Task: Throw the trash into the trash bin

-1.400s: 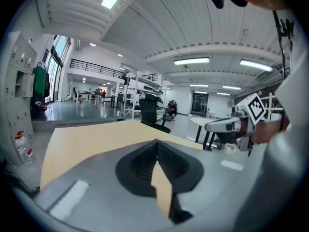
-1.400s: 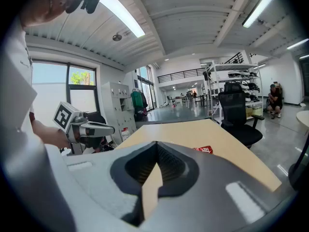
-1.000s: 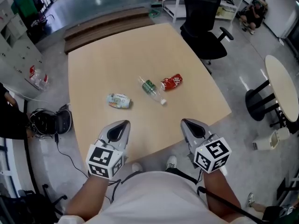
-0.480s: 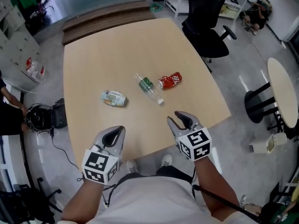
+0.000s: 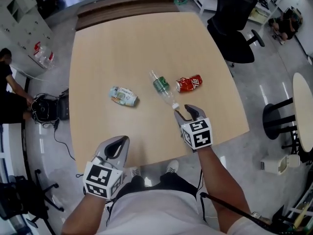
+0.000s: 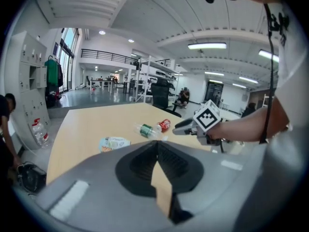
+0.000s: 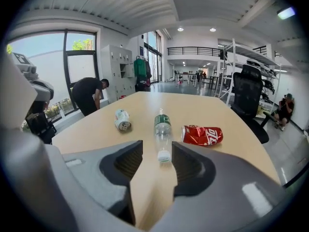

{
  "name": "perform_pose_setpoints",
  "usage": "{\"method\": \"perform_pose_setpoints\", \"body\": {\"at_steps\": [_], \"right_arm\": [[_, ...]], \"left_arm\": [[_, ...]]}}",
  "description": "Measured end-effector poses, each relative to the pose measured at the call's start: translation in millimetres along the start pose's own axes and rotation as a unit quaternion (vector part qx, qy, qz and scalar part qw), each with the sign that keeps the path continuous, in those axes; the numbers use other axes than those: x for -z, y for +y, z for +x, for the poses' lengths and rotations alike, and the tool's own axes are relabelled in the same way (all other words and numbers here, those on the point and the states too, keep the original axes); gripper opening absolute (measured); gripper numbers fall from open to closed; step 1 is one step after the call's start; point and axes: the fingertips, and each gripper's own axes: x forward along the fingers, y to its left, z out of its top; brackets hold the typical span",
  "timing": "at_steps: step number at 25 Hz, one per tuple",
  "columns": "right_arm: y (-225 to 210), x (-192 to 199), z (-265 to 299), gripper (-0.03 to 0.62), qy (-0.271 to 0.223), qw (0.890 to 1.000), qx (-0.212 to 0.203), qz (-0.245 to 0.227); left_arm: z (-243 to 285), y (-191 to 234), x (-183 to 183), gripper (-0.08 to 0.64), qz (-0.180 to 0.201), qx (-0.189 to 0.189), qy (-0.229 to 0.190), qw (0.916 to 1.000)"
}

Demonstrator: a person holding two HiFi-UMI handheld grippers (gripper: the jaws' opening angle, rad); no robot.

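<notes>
Logging right gripper (image 5: pixel 183 110) reaching out over the near part of the table (image 5: pixel 122 43), jaws about half apart and just been opening, clamping nothing. Sighting along those jaws in the right gripper view and finding the white cap end of the plastic bottle (image 5: pixel 163 88) lined up in the gap at the tips, pads not pressing on it. Logging left gripper (image 5: pixel 119 143) hanging at the near table edge, jaws closed together, carrying nothing.

Placing the trash, all of it lying on the table:
- plastic bottle on its side, cap end towards the right gripper
- crushed red can (image 5: pixel 189 83) just beside the bottle on the right, not touching it
- pale crushed can (image 5: pixel 123 96) near the bottle on its left, clearly apart

Checking print:
- seeing a green label band round the bottle, lettering too small to read
- seeing white script on the red can, not legible
- seeing green and orange print on the pale can, unreadable
- seeing black-and-white square markers on each gripper's cube (image 5: pixel 197 133)

Comparing with a second ago:
- finding the right gripper gone from close by the body with jaws together to forward at the bottle cap with jaws parted
- finding the left gripper in much the same spot, closed as before
- finding the three pieces of trash in the same arrangement
</notes>
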Motion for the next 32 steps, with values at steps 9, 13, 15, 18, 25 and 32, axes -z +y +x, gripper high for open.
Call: {"method": "perform_pose_setpoints", "body": {"at_steps": [9, 13, 15, 18, 25, 32], "right_arm": [[-10, 29, 70, 0.202, 0.068, 0.996, 0.005, -0.052], [-8, 33, 86, 0.202, 0.080, 0.995, -0.004, -0.056], [-9, 35, 90, 0.202, 0.087, 0.994, -0.003, -0.064], [-9, 36, 93, 0.202, 0.094, 0.993, -0.001, -0.076], [-13, 40, 95, 0.161, 0.093, 0.993, 0.006, -0.073], [-6, 43, 88, 0.158, 0.083, 0.996, 0.006, -0.026]], "left_arm": [[-8, -3, 18, 0.008, -0.011, -0.020, 0.022, 0.9995], [-14, -3, 29, 0.008, -0.020, -0.028, 0.032, 0.9989], [-18, -2, 32, 0.008, -0.022, -0.031, 0.034, 0.9987], [-25, 1, 37, 0.008, -0.025, -0.037, 0.038, 0.9983], [-39, 8, 43, 0.008, -0.029, -0.050, 0.041, 0.9975], [-42, 14, 49, 0.008, -0.032, -0.044, 0.035, 0.9979]]}}
